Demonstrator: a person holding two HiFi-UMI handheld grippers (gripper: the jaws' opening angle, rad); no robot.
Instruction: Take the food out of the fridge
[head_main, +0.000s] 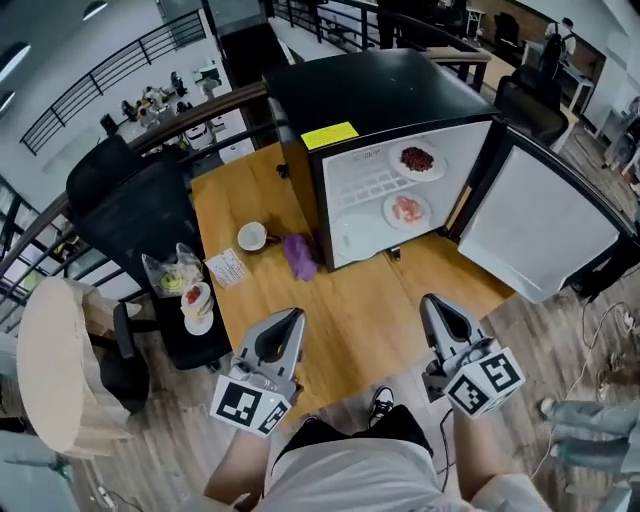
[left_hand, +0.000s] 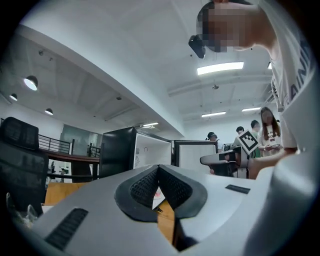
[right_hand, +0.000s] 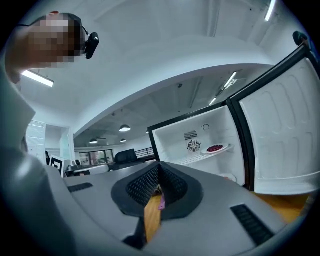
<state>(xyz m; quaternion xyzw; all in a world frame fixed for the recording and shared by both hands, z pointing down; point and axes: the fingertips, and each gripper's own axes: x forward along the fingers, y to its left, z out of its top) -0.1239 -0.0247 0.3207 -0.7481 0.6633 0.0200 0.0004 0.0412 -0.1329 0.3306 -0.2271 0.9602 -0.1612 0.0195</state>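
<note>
Left gripper (head_main: 294, 316) and right gripper (head_main: 433, 301) were seen shut, empty (tips meeting). Food was seen on upper plate (head_main: 417, 160) and lower plate (head_main: 407, 210) inside open fridge (head_main: 370, 90); jaws should be opened before reaching in.

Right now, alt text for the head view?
Black mini fridge open on a wooden table, with a plate of dark red food above a plate of pink food inside. Left gripper and right gripper, both shut and empty, point toward it.
</note>
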